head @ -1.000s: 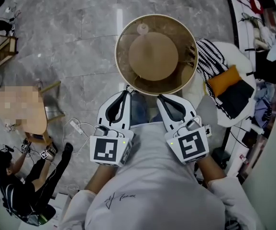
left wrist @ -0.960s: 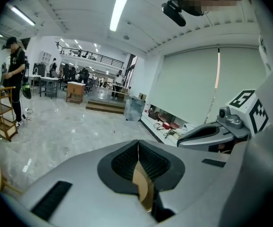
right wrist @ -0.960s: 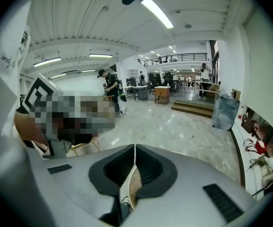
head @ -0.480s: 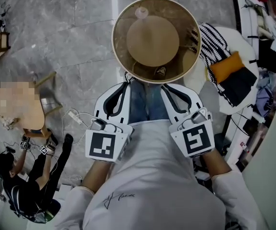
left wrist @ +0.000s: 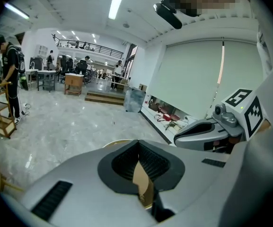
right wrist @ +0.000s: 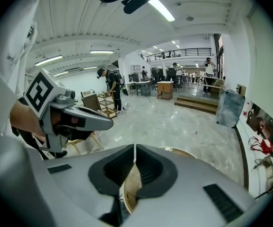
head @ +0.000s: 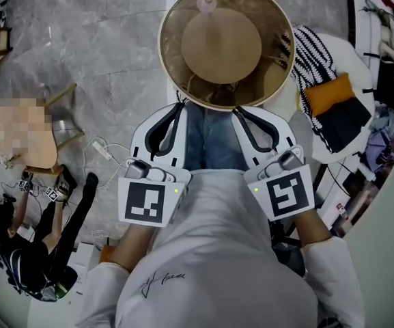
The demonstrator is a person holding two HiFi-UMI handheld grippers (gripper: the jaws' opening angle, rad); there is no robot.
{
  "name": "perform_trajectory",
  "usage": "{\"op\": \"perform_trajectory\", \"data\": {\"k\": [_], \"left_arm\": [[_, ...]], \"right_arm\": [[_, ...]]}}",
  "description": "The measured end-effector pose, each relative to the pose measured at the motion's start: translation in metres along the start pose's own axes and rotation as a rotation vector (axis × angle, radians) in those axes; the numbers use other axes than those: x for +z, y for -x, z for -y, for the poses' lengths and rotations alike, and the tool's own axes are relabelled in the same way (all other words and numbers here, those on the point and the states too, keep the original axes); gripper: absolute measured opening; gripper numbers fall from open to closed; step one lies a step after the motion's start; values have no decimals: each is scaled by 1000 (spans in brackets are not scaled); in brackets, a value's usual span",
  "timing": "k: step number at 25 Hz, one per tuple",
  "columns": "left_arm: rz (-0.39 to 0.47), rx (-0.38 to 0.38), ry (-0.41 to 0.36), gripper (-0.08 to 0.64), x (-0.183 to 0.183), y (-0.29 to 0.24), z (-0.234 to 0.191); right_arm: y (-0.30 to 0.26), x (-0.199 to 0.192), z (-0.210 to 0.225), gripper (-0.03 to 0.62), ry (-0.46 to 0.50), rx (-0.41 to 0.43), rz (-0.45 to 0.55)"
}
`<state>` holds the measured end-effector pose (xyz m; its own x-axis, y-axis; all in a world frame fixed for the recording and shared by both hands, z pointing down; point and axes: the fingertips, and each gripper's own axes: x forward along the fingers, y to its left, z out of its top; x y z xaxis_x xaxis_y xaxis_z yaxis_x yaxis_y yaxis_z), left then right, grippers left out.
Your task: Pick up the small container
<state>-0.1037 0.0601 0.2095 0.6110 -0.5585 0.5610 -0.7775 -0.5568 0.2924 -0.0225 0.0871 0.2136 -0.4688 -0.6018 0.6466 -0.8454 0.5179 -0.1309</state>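
Two white two-jaw grippers: left gripper (head: 180,105), right gripper (head: 237,109). Two black-and-white square-marker cubes, one per gripper: (head: 145,202) and (head: 290,195). One round table with a tan translucent top (head: 173,46). One small pale pink round container (head: 205,3). One orange cushion (head: 331,94). One black-and-white striped cloth (head: 311,53). One white power strip (head: 103,149). One light wooden shelf trolley (left wrist: 1,119). One bystander in black clothes (head: 19,279) nearby on the one grey marble floor (head: 115,60).

The round glass-topped table (head: 173,74) on grey marble floor (head: 115,46) carries 1 small container (head: 205,3).
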Motion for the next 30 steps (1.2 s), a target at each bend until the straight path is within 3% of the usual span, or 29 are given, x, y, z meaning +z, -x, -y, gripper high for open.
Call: {"op": "perform_trajectory", "data": {"k": [4,13,30], "left_arm": [[30,2,17,18,5,-17,-3],[-65,26,-1,18,-24,-41,-14],[-98,29,37,18,-60,-89,-18]], "right_arm": [[-13,-5,12,20,-6,30,4],[-38,-28,36,20,-31,32,-9],[-80,-64,64,20,-62,20,22]]}}
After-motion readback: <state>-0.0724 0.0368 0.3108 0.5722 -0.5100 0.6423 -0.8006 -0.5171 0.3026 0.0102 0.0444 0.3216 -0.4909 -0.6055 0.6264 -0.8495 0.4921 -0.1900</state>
